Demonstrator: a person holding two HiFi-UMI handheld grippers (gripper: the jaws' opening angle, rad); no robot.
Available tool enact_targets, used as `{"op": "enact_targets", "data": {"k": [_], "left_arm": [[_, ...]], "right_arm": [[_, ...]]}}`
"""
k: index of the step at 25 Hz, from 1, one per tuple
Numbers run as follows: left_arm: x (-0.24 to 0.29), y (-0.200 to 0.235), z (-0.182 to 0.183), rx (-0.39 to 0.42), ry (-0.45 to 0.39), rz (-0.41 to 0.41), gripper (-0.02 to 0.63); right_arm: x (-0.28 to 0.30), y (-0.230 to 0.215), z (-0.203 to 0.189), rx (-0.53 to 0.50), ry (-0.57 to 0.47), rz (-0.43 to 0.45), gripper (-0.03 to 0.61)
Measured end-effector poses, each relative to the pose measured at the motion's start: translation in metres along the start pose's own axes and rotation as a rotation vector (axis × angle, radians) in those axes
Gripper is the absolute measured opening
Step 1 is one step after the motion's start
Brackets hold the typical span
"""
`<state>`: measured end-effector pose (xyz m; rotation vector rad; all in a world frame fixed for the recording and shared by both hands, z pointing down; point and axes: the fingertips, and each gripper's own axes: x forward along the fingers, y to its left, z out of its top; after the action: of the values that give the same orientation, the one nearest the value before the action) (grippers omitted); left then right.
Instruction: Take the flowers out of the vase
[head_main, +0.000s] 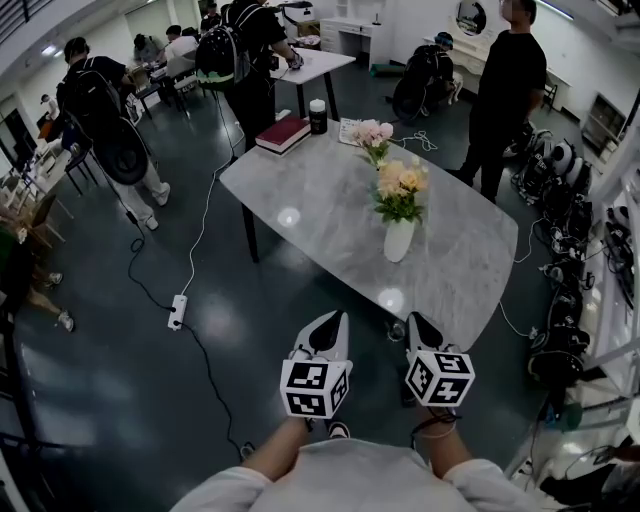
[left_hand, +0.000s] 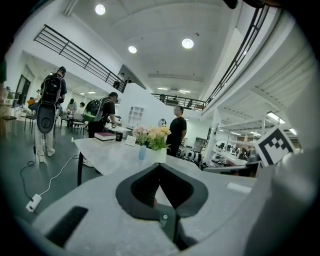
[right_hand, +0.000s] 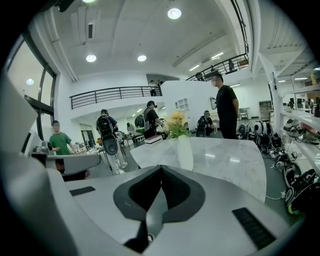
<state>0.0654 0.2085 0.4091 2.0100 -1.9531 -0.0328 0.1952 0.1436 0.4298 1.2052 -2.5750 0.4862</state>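
Head view showed a white vase (head_main: 398, 240) standing upright near the middle of a pale marbled surface (head_main: 300, 190). It was narrow at the neck and fuller below. The flowers (head_main: 400, 182) in it were yellow and peach blooms packed into a round bunch, with green leaves spilling under them over the rim.

Farther back on the same surface stood a second bunch of pink flowers (head_main: 374, 133). In the left gripper view its holder looked like a small pale blue vase (left_hand: 142, 152), though it was too small to be sure. That made two bunches and two vases.

Near the far edge lay one dark red book (head_main: 284, 133), one black cup (head_main: 318, 116) and one white card (head_main: 349, 130).

There were two tools. The left tool (head_main: 338, 320) and the right tool (head_main: 412, 320) hung side by side off the near edge of the surface. Both pointed towards the white vase and were well apart from it. In each gripper view the jaws were clenched together with nothing between them.

One white power strip (head_main: 177, 311) lay on the dark floor (head_main: 120, 380) with its cable. One person in black (head_main: 505, 90) stood beyond the far right corner, and several others were gathered at the back.
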Motion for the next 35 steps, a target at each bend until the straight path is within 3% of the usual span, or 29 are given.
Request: {"op": "enact_targets", "data": {"k": [5, 14, 35], "left_arm": [[0.036, 0.014, 0.000, 0.007, 0.013, -0.044, -0.005], [0.108, 0.066, 0.025, 0.004, 0.060, -0.119, -0.005], [0.239, 0.116, 0.080, 0.068, 0.132, -0.377, -0.005]], "right_arm": [[0.029, -0.015, -0.002, 0.046, 0.009, -0.046, 0.005], [0.101, -0.012, 0.032, 0.109, -0.027, -0.100, 0.005], [0.182, -0.037, 0.085, 0.209, -0.093, -0.372, 0.005]]}}
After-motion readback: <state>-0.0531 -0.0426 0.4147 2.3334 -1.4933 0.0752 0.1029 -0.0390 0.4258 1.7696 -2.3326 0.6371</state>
